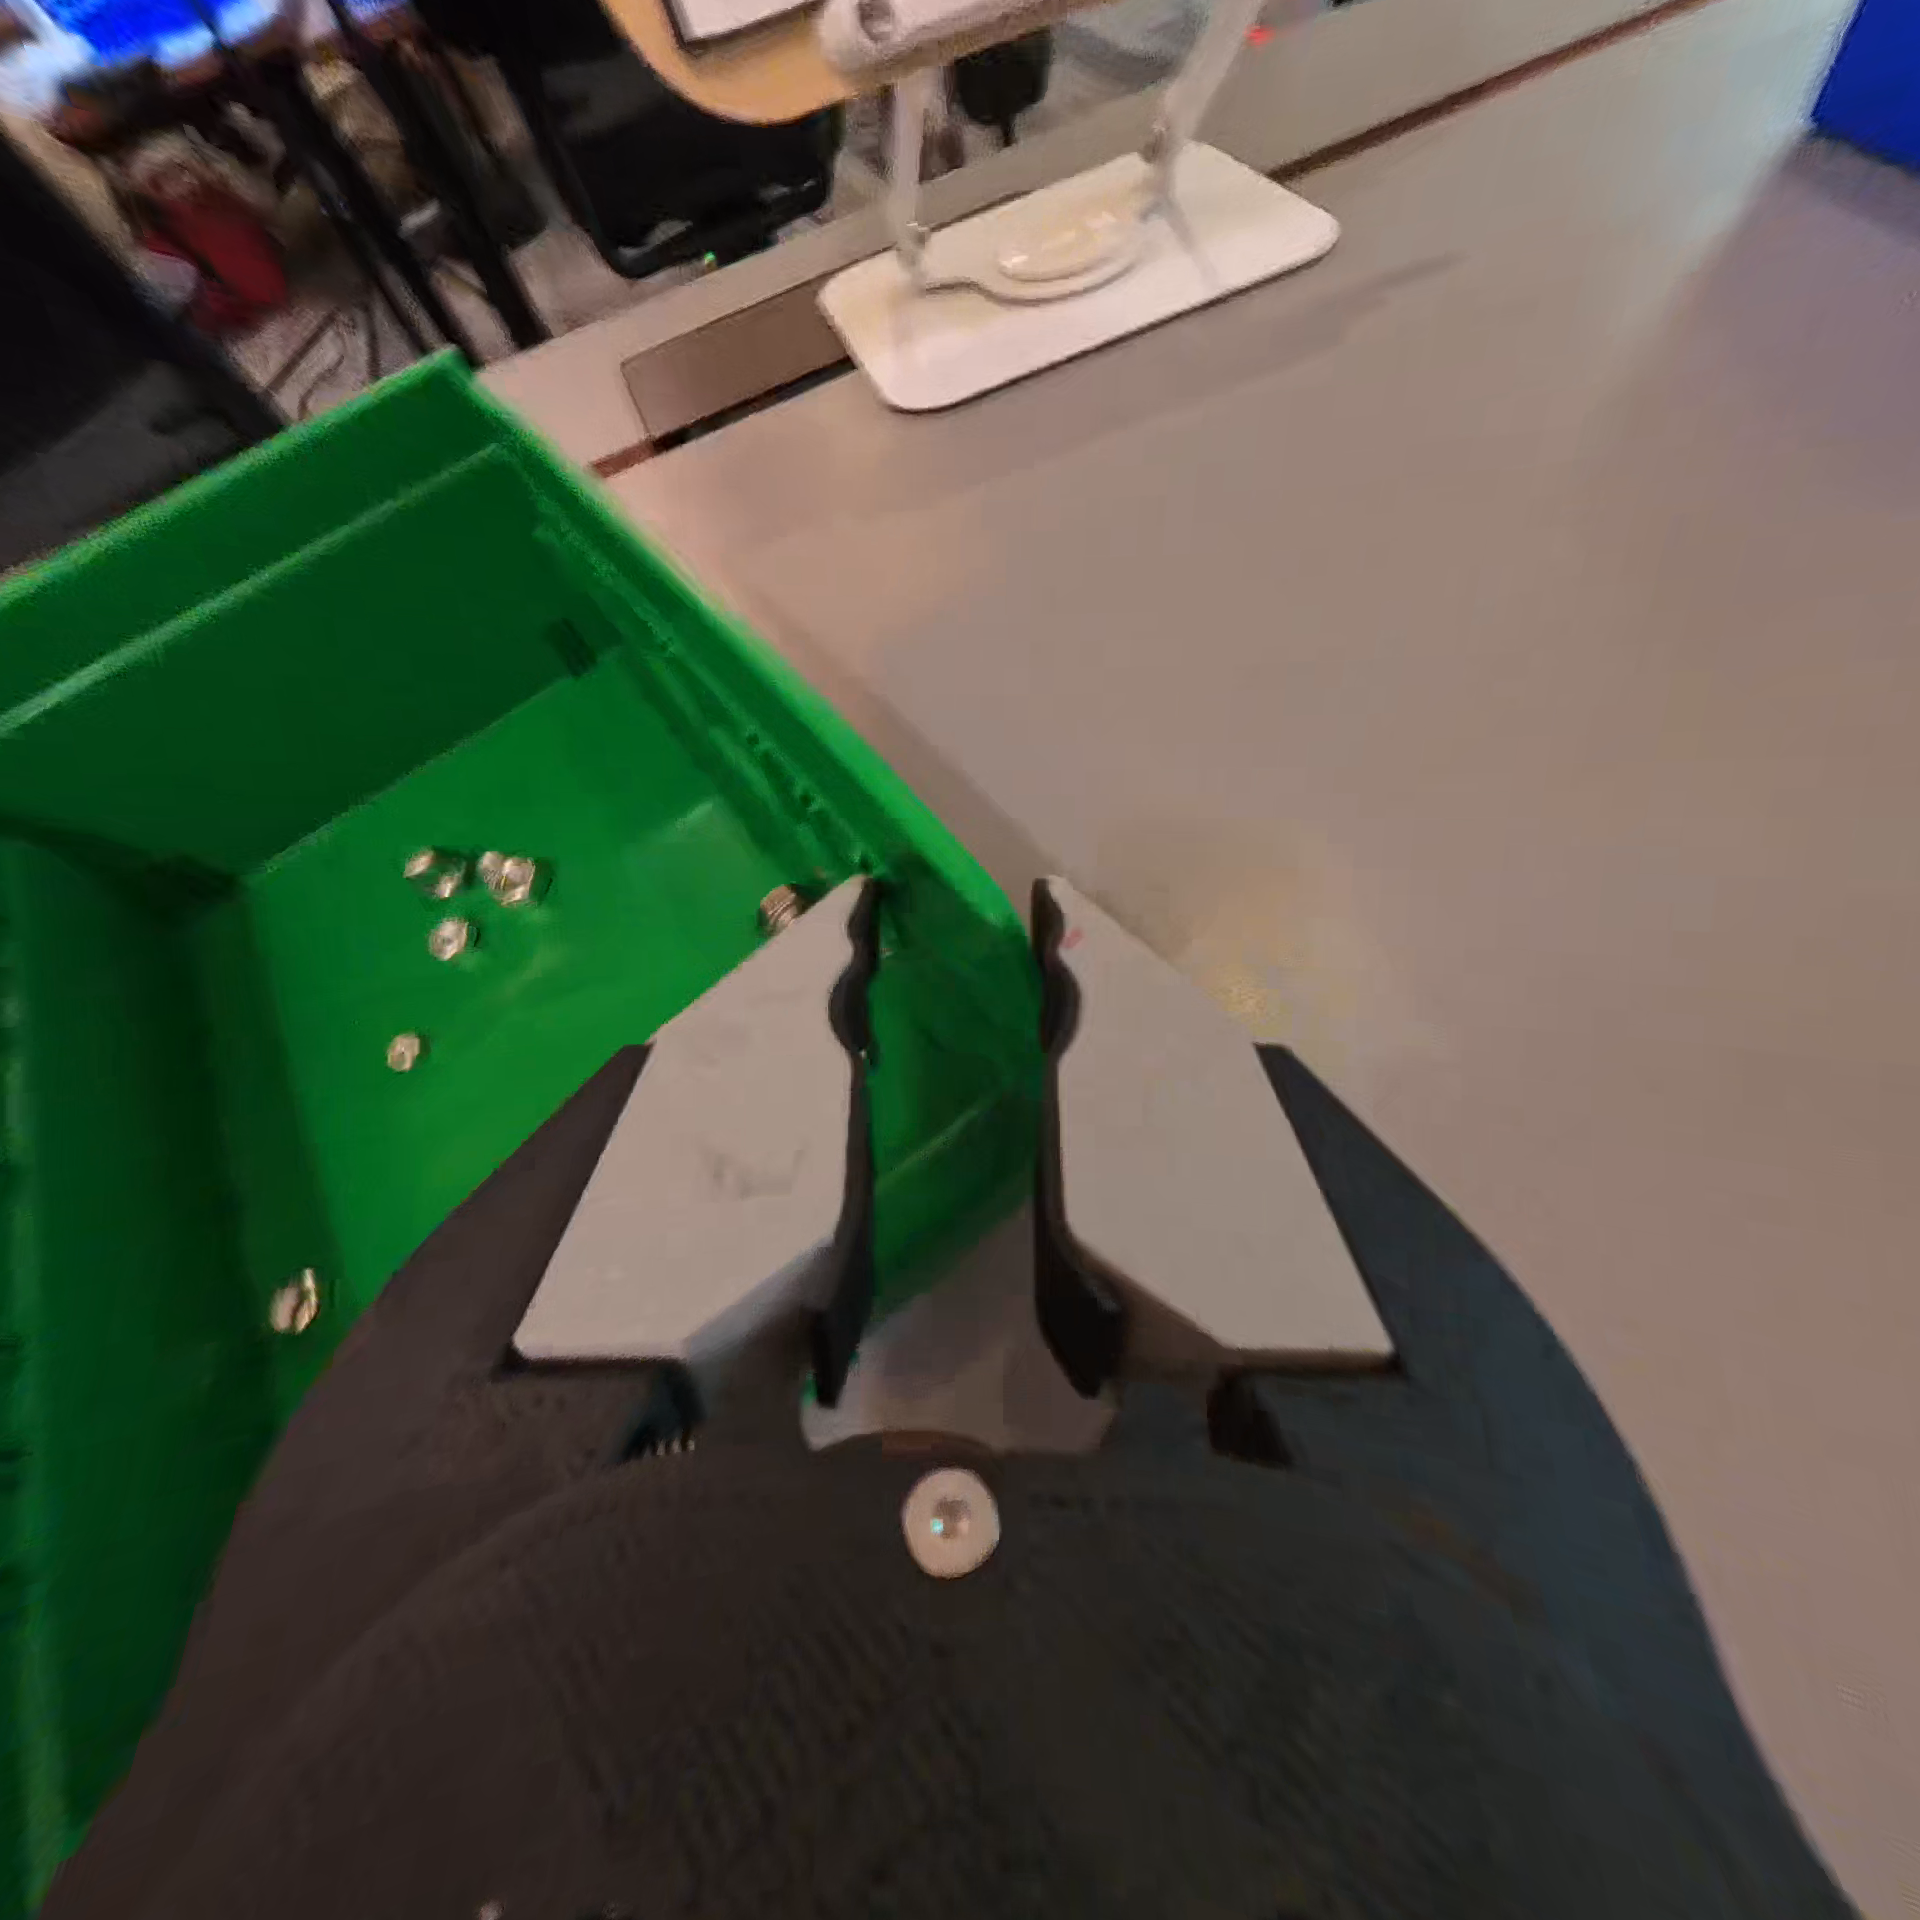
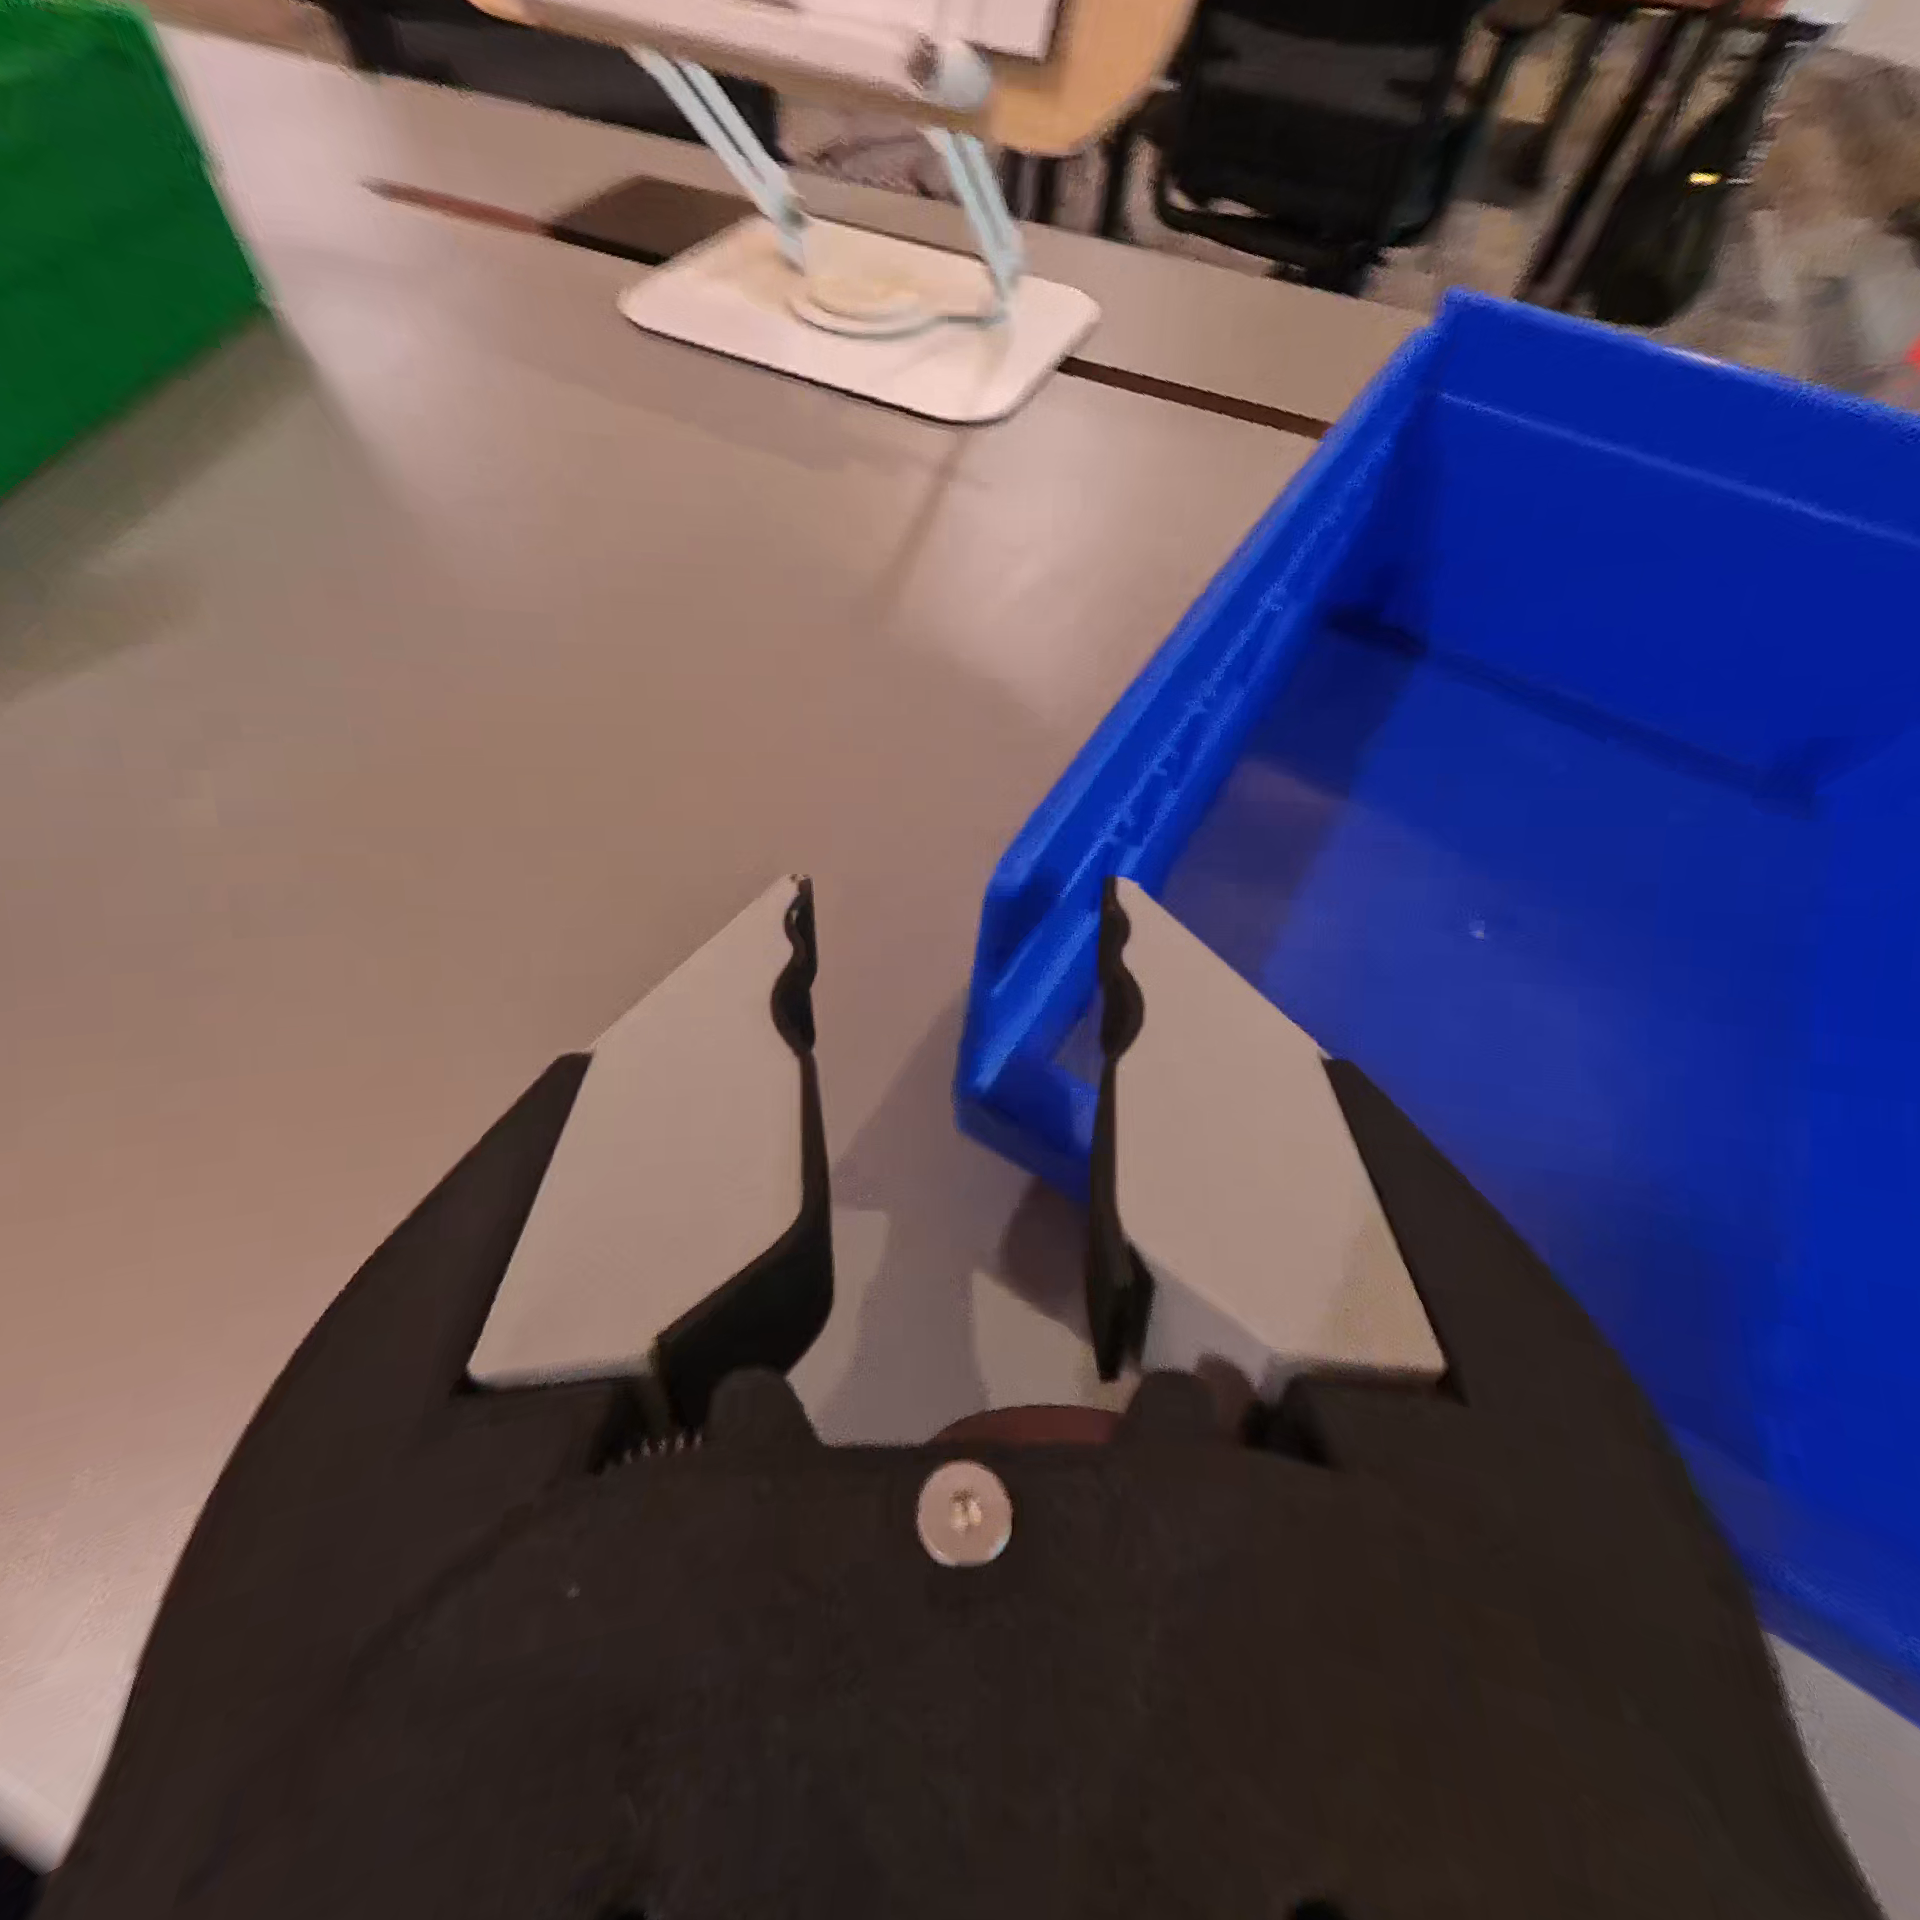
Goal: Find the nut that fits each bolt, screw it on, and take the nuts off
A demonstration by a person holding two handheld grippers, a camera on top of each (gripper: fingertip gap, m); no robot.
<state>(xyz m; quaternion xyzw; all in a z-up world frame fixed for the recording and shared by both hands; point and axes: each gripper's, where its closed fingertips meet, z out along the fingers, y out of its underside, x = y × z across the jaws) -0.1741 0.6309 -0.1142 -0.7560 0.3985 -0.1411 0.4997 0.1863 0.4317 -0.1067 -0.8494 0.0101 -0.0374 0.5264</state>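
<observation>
In the left wrist view a green bin holds several small silver nuts on its floor, one more nut by its right wall and another near the front. My left gripper is open and empty, its fingers straddling the bin's front right corner. In the right wrist view my right gripper is open and empty over the grey table, its right fingertip just inside the near left corner of a blue bin. No bolt shows in the blue bin's visible part.
A white stand base sits at the back of the grey table; it also shows in the right wrist view. The green bin's side is at the far left there. Chairs and desks lie beyond the table. The left gripper's tips are roughly 40 cm from the right gripper's.
</observation>
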